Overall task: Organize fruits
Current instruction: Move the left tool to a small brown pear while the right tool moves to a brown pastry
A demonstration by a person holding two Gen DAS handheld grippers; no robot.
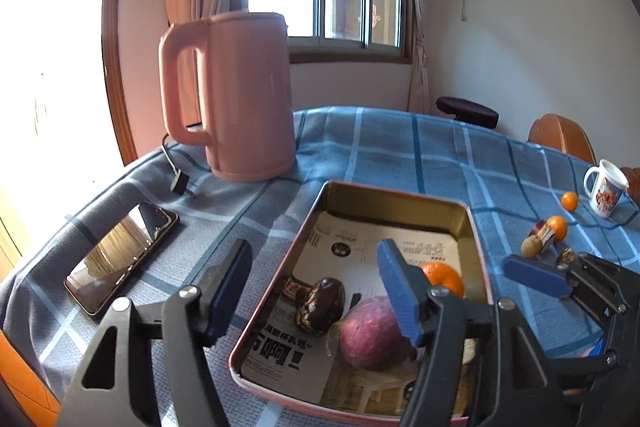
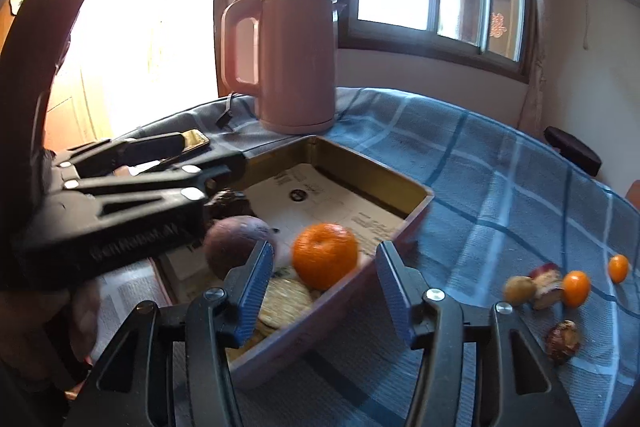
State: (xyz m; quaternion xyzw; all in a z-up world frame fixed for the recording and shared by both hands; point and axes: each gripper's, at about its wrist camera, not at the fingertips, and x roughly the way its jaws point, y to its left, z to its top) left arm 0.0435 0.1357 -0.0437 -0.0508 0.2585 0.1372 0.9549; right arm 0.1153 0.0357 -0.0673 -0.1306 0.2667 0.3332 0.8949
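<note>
A rectangular metal tin [image 1: 394,195] [image 2: 416,213] lined with printed paper sits on the blue checked tablecloth. In it lie an orange [image 1: 442,277] [image 2: 325,254], a purple round fruit [image 1: 372,333] [image 2: 236,241] and a dark brown wrinkled fruit [image 1: 320,301] [image 2: 230,203]. My left gripper [image 1: 312,287] is open and empty over the tin's near left side. My right gripper [image 2: 320,287] is open and empty, just short of the orange at the tin's near corner. Loose on the cloth lie small oranges [image 2: 576,287] [image 1: 557,227], a tan fruit [image 2: 519,289] and a dark fruit [image 2: 563,341].
A pink kettle [image 1: 236,95] [image 2: 298,63] stands behind the tin, its plug [image 1: 179,183] beside it. A phone [image 1: 120,263] lies left of the tin. A printed mug [image 1: 606,193] stands at the far right. Crackers [image 2: 286,297] lie in the tin's near corner.
</note>
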